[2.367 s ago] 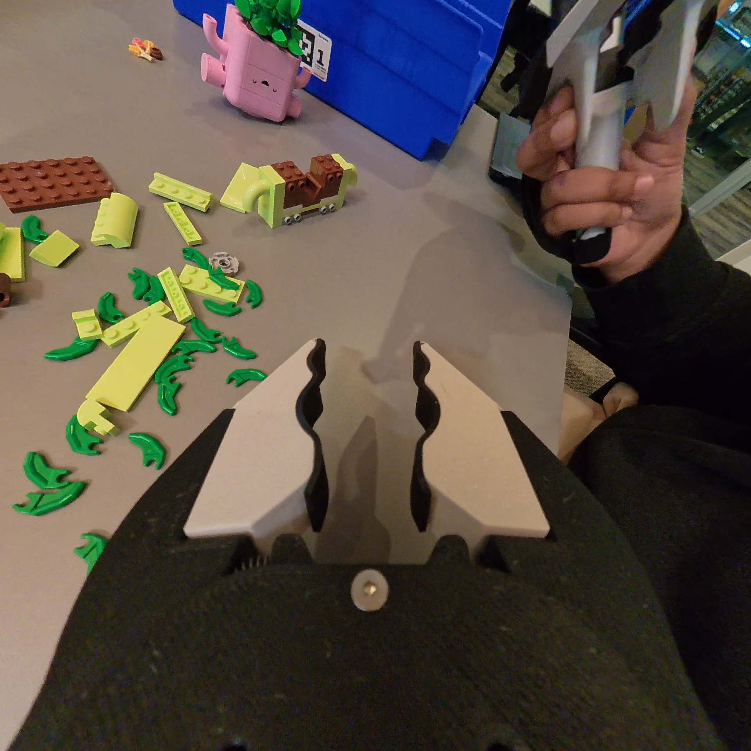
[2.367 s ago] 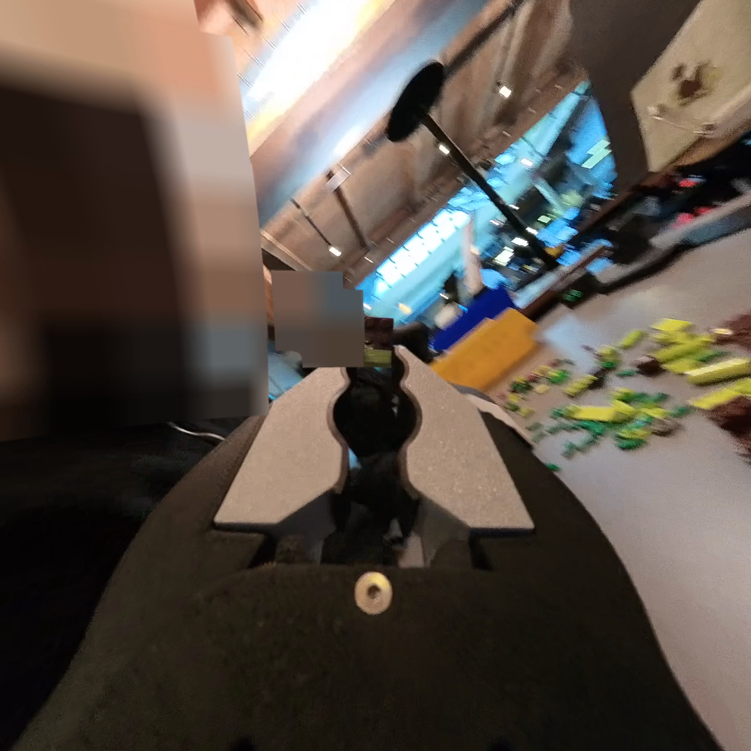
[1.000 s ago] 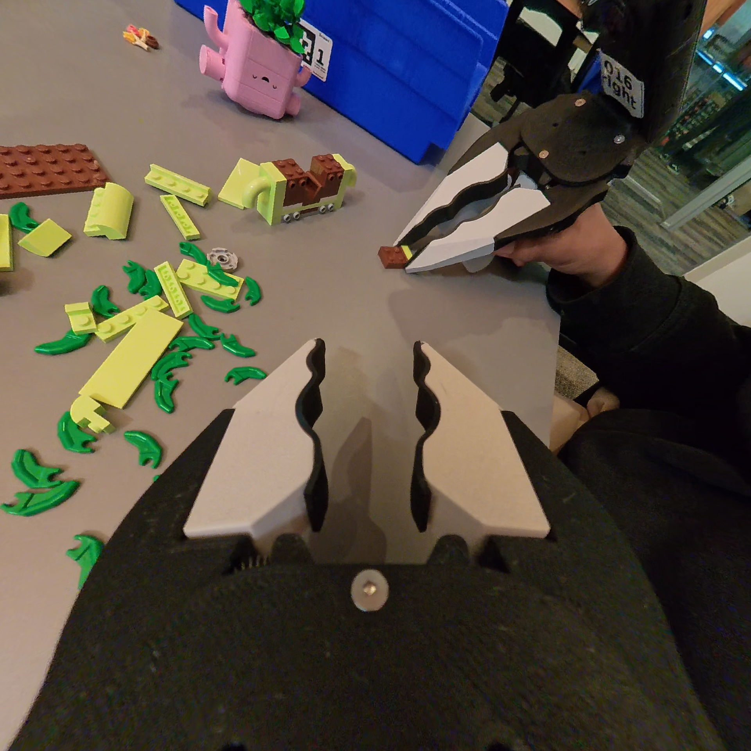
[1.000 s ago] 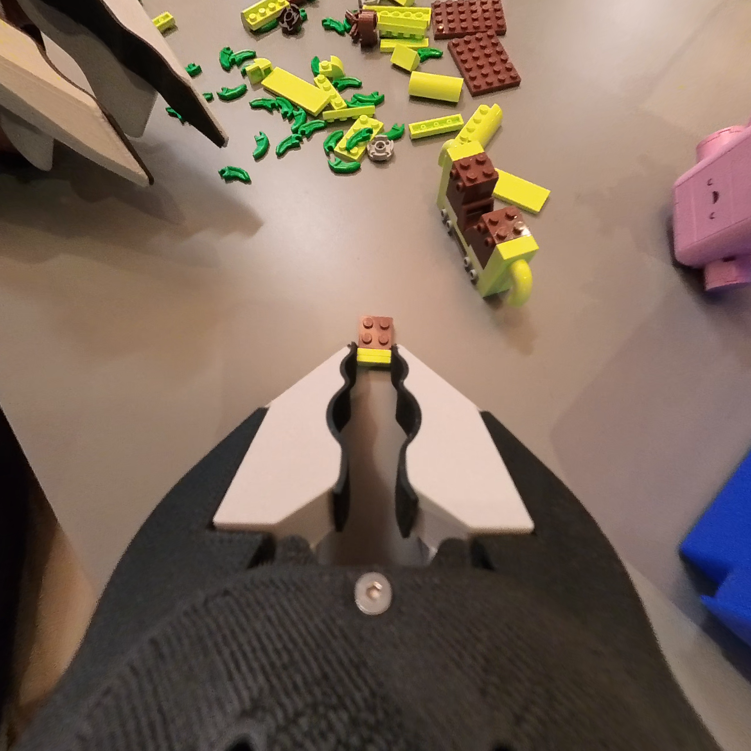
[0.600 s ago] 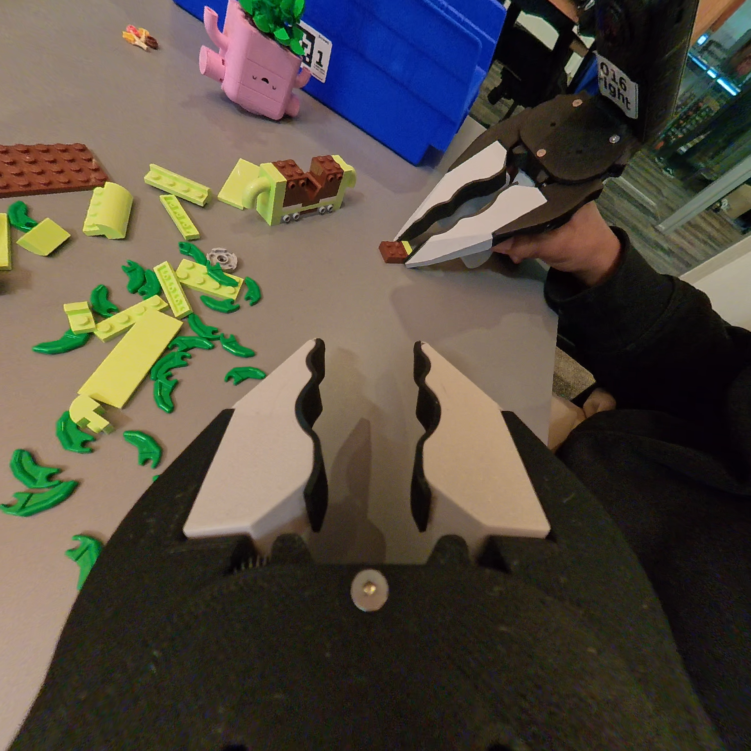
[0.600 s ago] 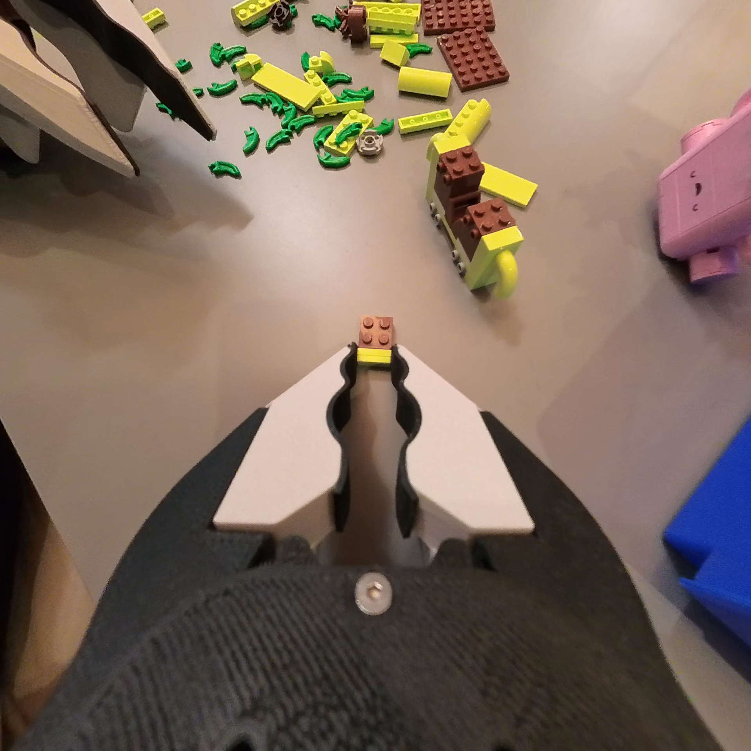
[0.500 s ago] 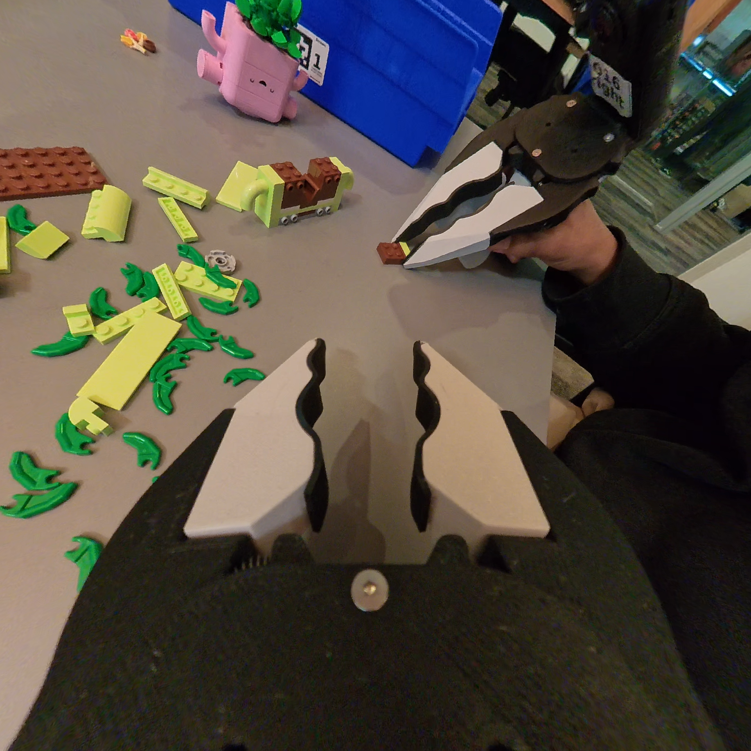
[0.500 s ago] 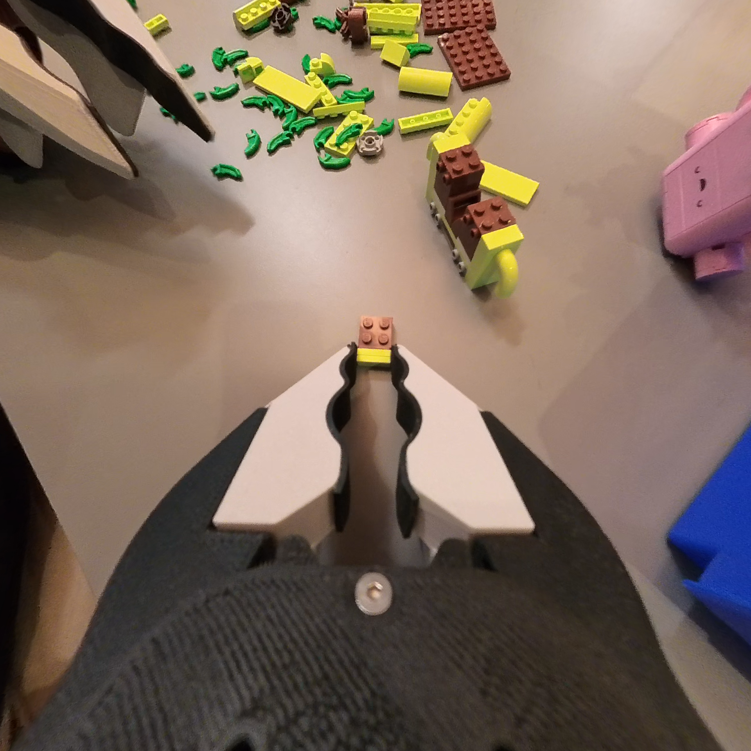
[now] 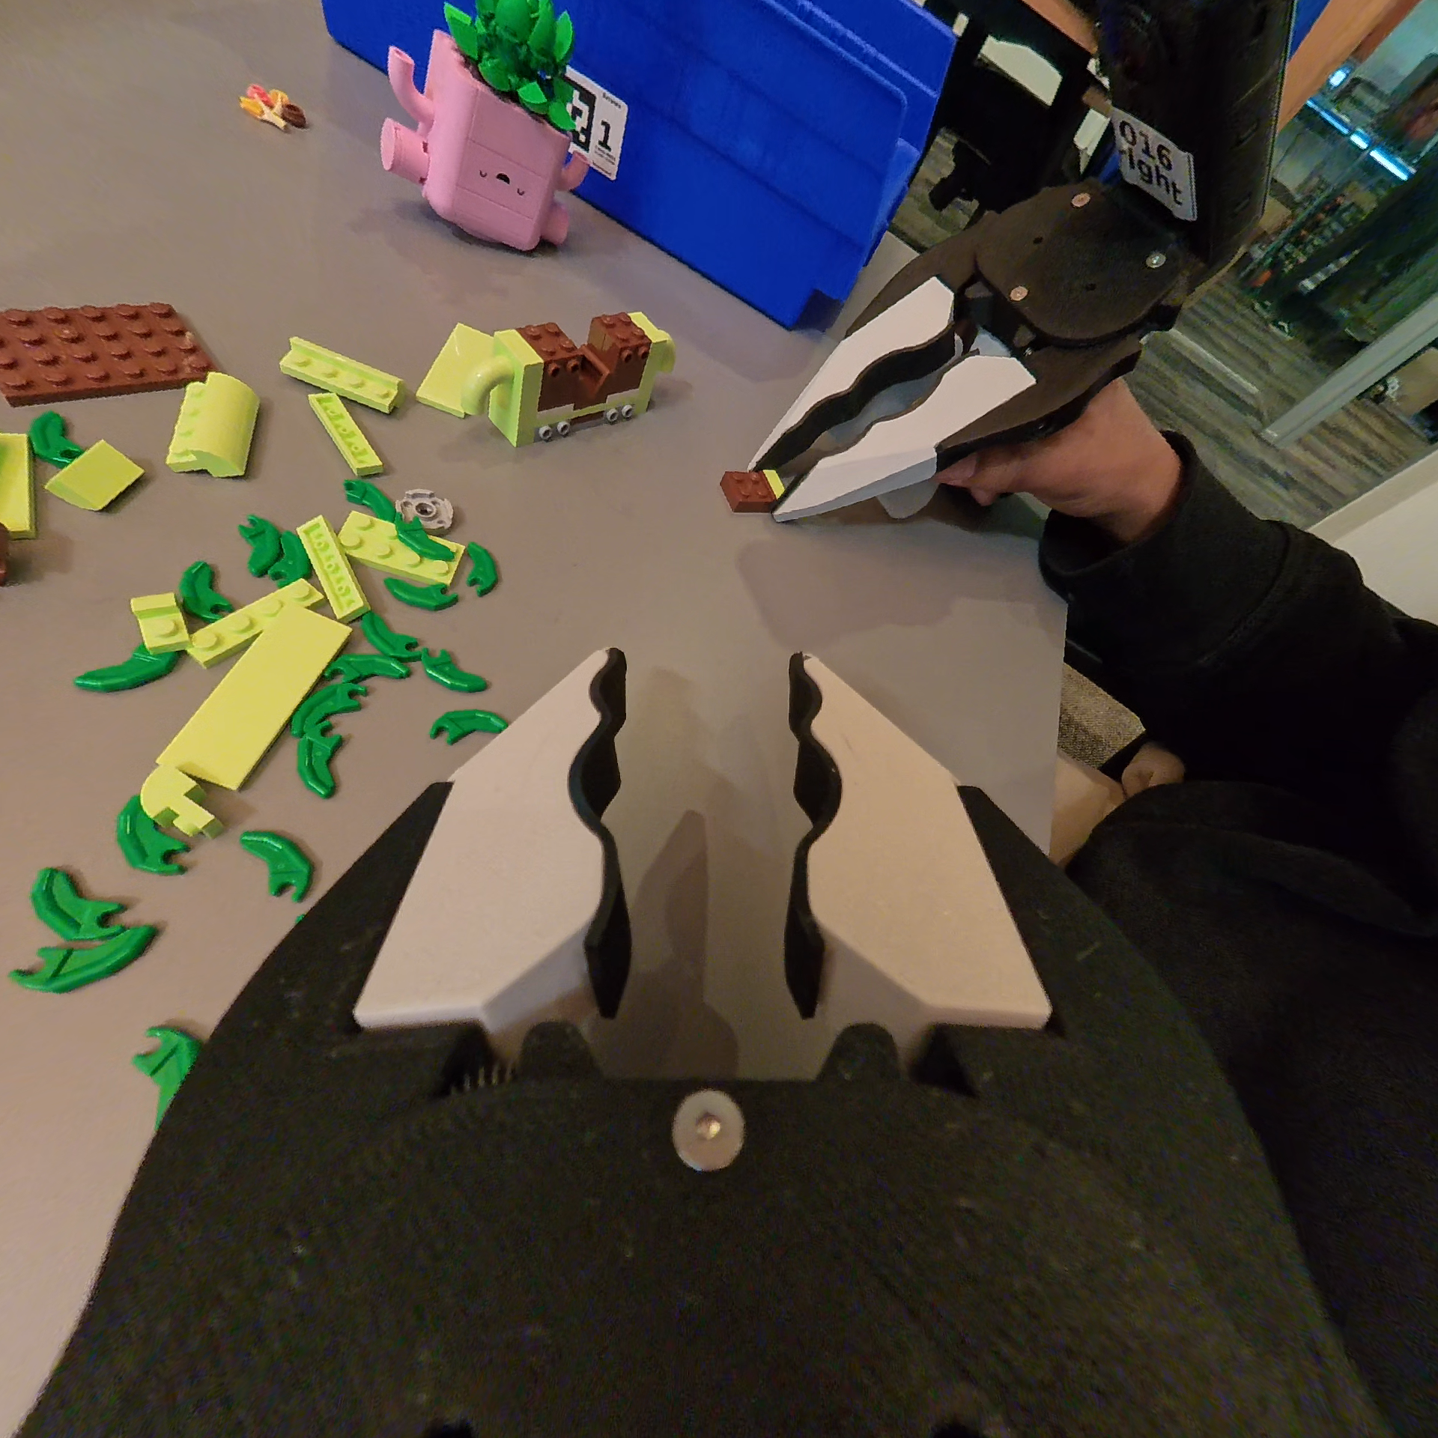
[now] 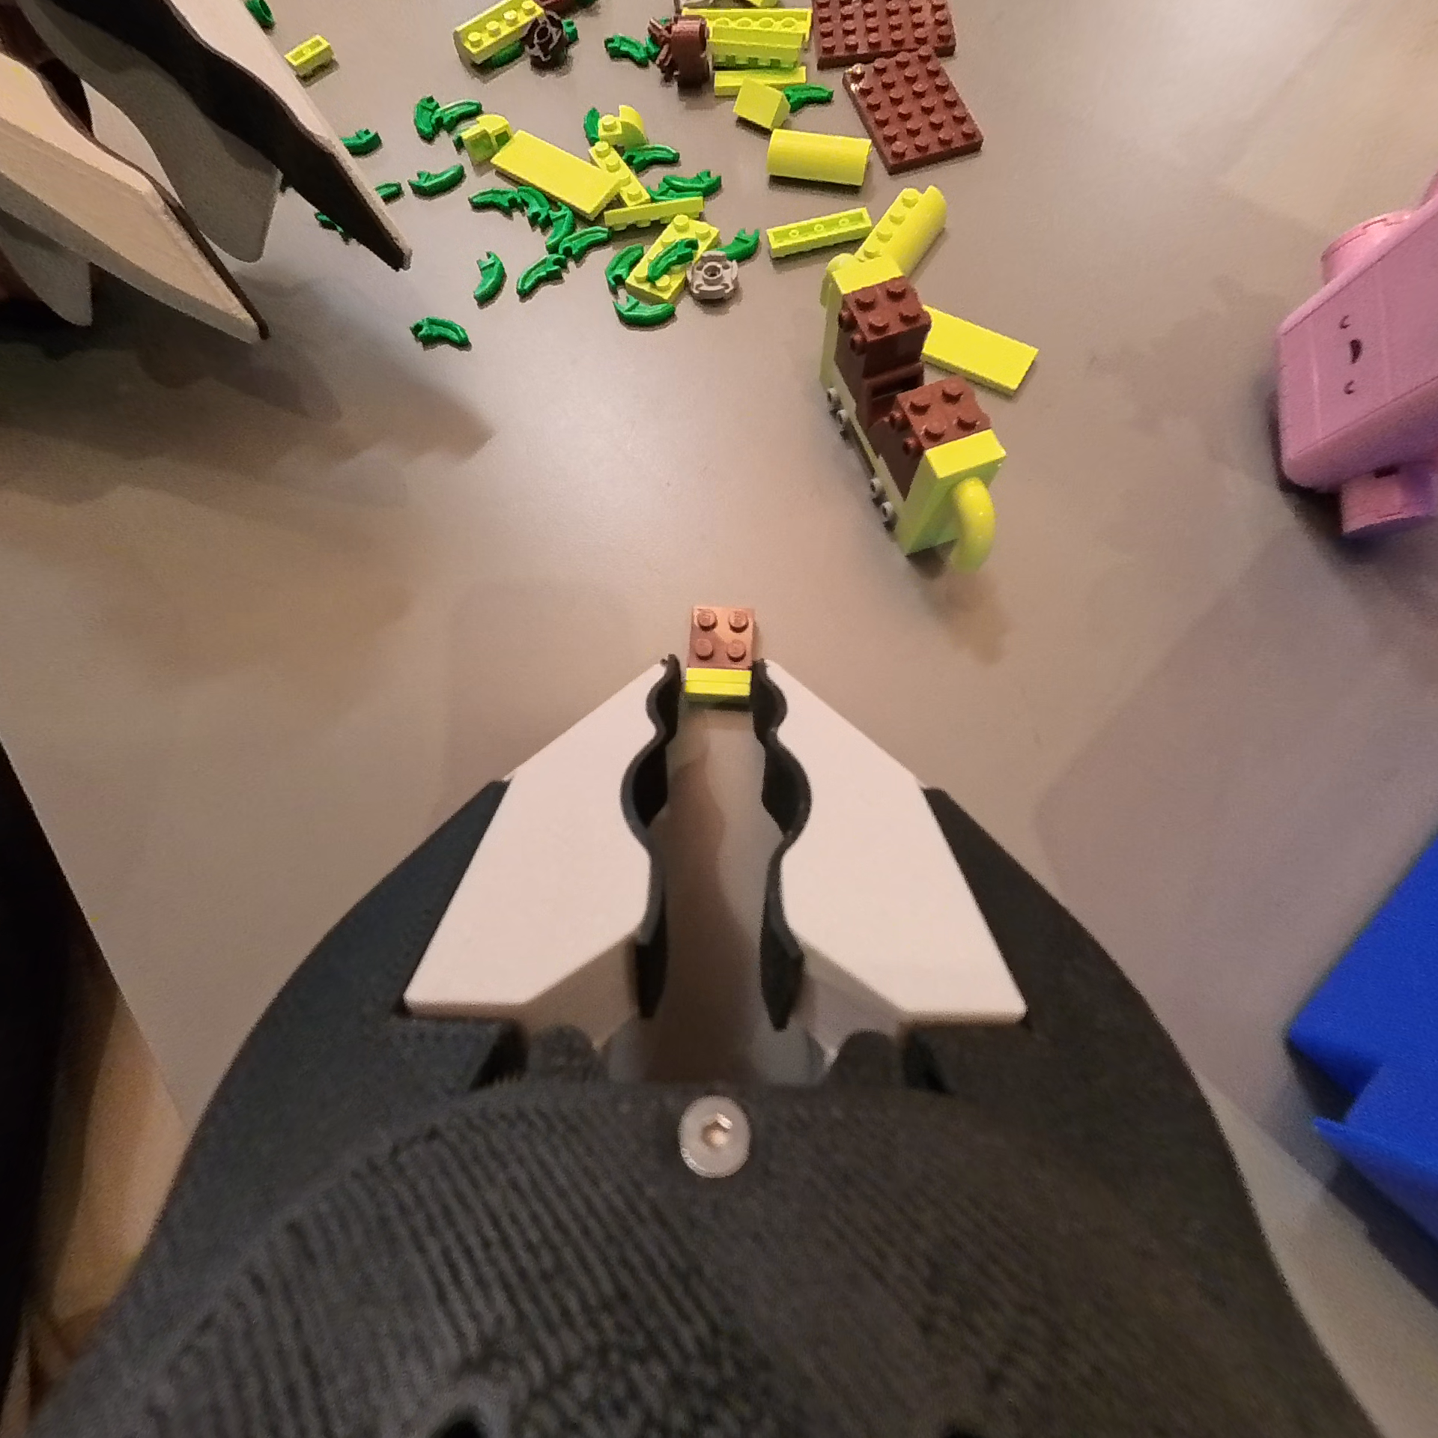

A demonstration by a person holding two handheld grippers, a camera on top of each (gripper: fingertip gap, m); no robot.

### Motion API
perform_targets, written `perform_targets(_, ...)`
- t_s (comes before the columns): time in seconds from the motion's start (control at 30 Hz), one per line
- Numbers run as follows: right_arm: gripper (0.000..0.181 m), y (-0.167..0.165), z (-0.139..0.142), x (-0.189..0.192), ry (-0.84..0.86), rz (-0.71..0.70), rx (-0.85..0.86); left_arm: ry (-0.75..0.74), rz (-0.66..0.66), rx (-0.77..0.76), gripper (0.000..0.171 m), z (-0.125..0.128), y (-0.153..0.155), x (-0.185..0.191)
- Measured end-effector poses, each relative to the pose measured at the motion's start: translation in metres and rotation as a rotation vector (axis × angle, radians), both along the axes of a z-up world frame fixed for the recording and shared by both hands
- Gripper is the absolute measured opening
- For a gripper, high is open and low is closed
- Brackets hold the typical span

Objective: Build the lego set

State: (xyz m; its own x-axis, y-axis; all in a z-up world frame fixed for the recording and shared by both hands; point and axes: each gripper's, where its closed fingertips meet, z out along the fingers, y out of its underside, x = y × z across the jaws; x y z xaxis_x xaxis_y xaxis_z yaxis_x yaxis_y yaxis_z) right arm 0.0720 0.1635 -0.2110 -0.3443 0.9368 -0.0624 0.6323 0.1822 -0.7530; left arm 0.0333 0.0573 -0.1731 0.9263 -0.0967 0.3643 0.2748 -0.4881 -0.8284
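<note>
R gripper (image 10: pixel 717 678) had come down from up in the air w/ a small brown-and-lime piece (image 10: pixel 722 652) pinched at its tips, and over the last sec it barely moved, just eased fwd toward the half-built lime/brown model (image 10: pixel 910 405). In the L wrist view the piece (image 9: pixel 749 490) sat low over the grey table (image 9: pixel 622 560); touching or not, couldn't tell. L gripper (image 9: pixel 706 673) stayed put, jaws apart, holding nothing. My read: piece fetched, next was seating it on the model; L likely needed to brace it.
</note>
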Motion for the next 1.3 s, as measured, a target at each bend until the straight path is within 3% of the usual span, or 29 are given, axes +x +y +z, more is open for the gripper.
perform_targets(0.37,0.028,0.003,0.000,-0.001,0.005,-0.018,0.012,0.012,0.002,-0.001,0.040,0.000,0.000,0.000)
perform_targets(1.3,0.027,0.024,0.003,-0.007,0.020,-0.152,-0.007,0.010,0.002,-0.003,0.040,-0.001,0.000,0.000)
